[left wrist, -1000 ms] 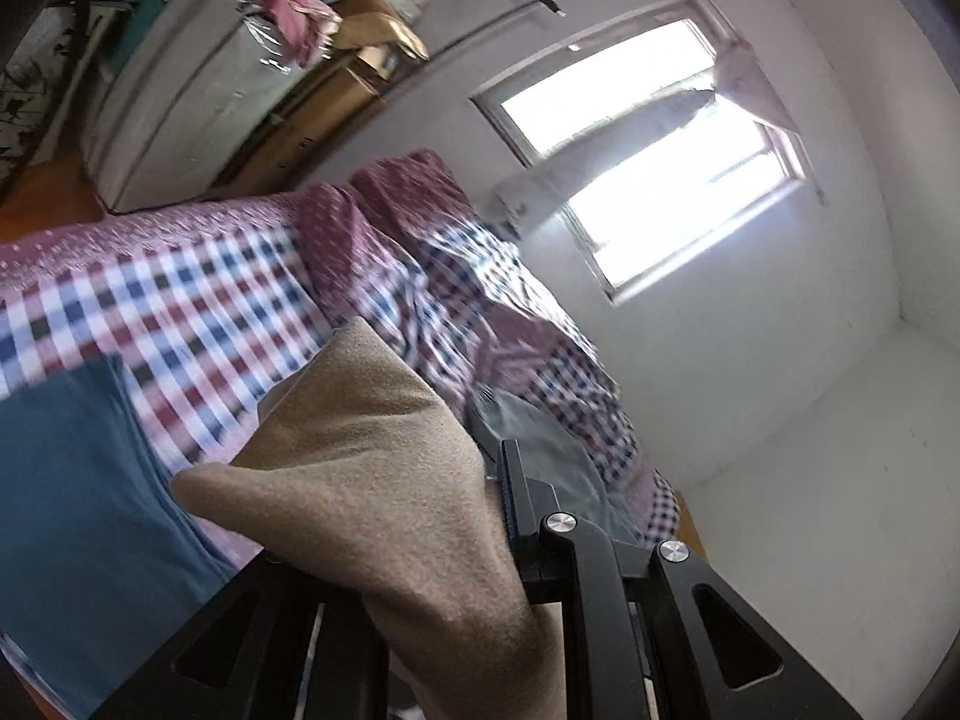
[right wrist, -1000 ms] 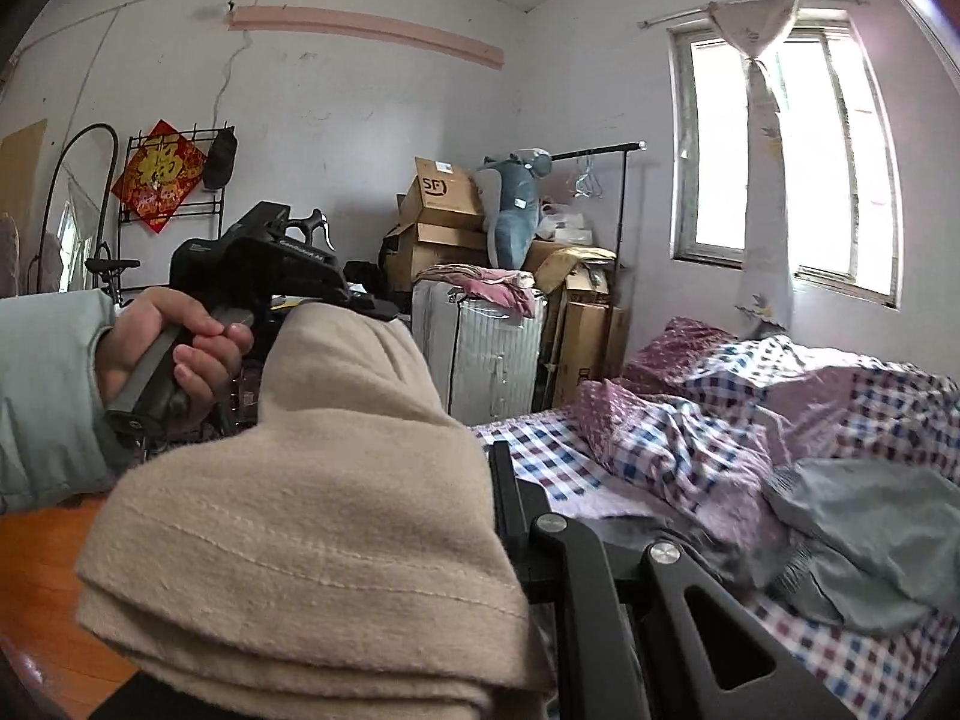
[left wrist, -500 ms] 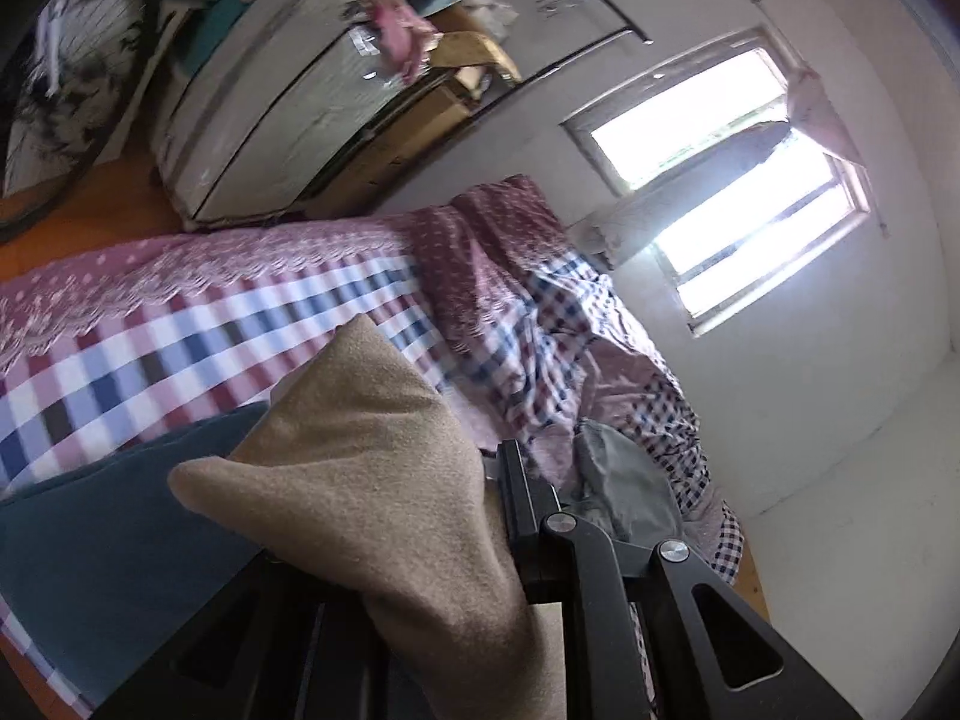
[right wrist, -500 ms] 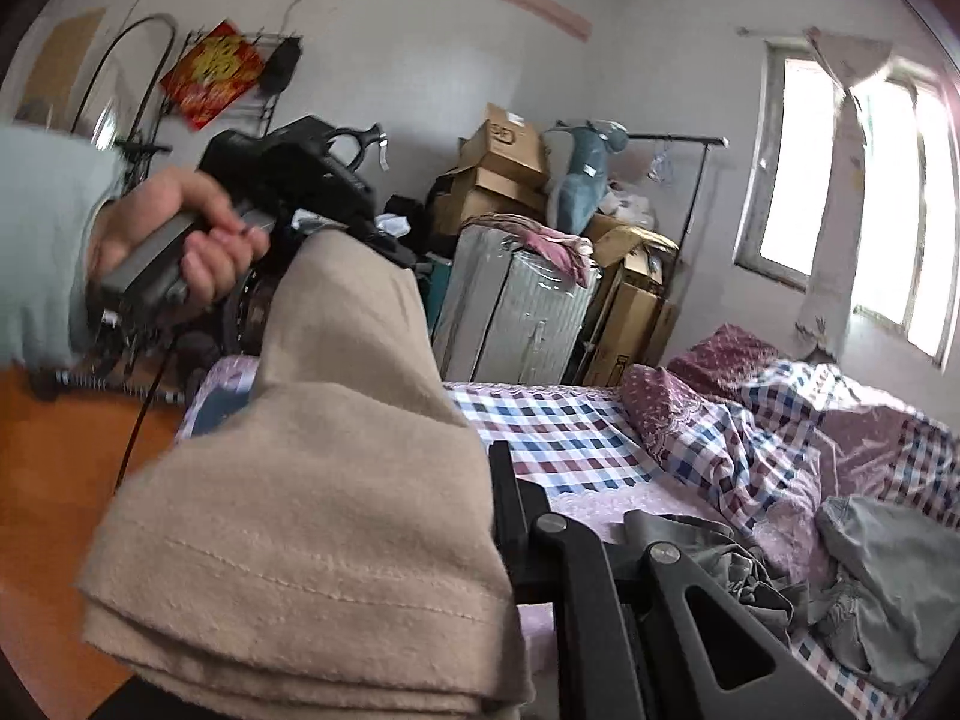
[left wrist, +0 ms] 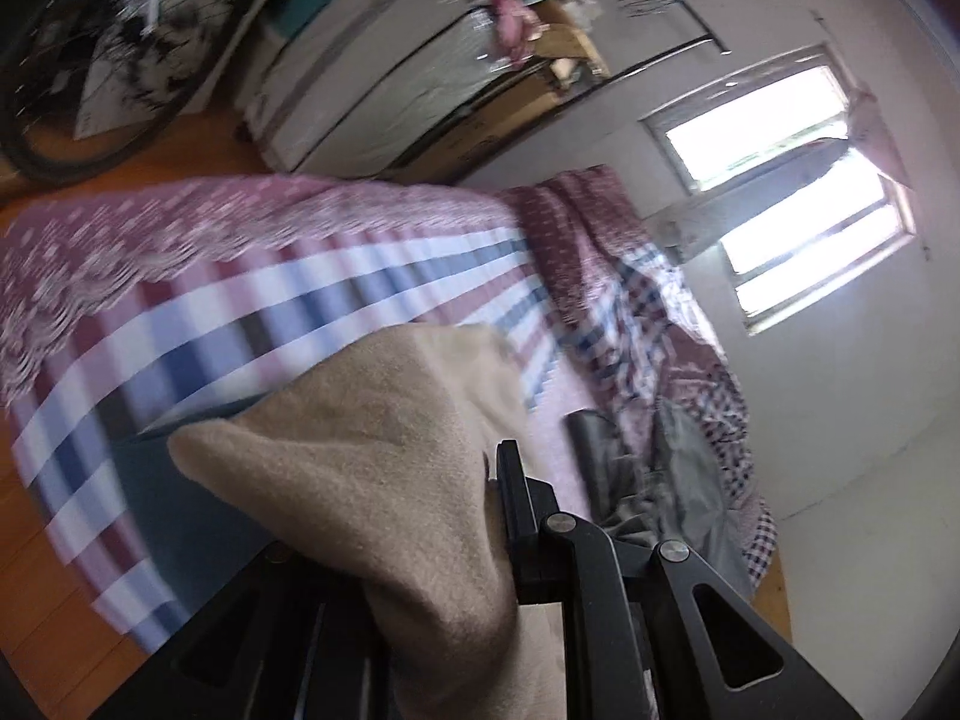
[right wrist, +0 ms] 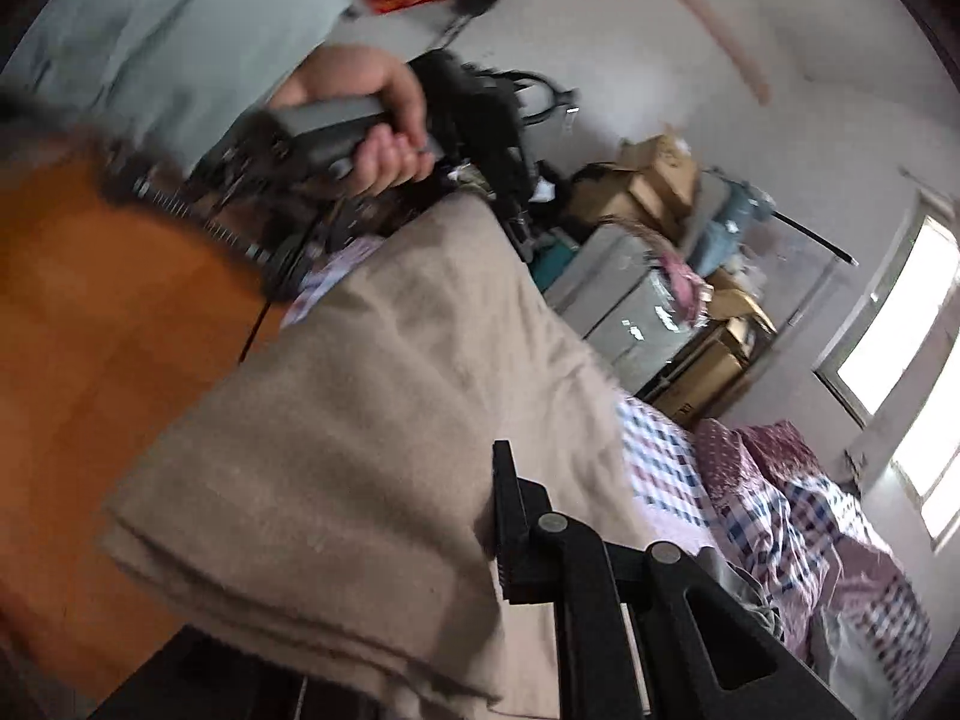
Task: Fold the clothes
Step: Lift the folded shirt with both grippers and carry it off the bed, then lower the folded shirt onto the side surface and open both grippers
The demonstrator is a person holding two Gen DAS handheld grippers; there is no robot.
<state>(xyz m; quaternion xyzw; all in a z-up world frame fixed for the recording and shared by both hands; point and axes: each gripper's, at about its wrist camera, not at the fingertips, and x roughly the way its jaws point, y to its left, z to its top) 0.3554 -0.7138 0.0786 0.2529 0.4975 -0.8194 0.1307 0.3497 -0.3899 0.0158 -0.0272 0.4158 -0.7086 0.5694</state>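
A folded beige garment (left wrist: 384, 456) hangs between both grippers above the checked bed sheet (left wrist: 252, 312). My left gripper (left wrist: 420, 546) is shut on one end of it; only the right black finger (left wrist: 516, 504) shows, the cloth hides the other. In the right wrist view the beige garment (right wrist: 372, 420) lies in several layers over my right gripper (right wrist: 420, 540), which is shut on it. A hand (right wrist: 384, 138) in a pale sleeve holds the other gripper's handle at the cloth's far end. A teal garment (left wrist: 174, 498) lies flat on the sheet below the beige one.
Grey clothes (left wrist: 672, 480) lie crumpled further along the bed near the rumpled quilt (left wrist: 630, 276). A wrapped grey cabinet (left wrist: 384, 60), cardboard boxes (right wrist: 654, 180) and a bicycle wheel (left wrist: 114, 60) stand beyond the bed. Orange wooden floor (right wrist: 102, 312) lies beside it. A window (left wrist: 798, 180) lights the wall.
Both grippers have tilted and swung down toward the bed's near end with the beige garment still held. The views are blurred by motion, and more floor shows.
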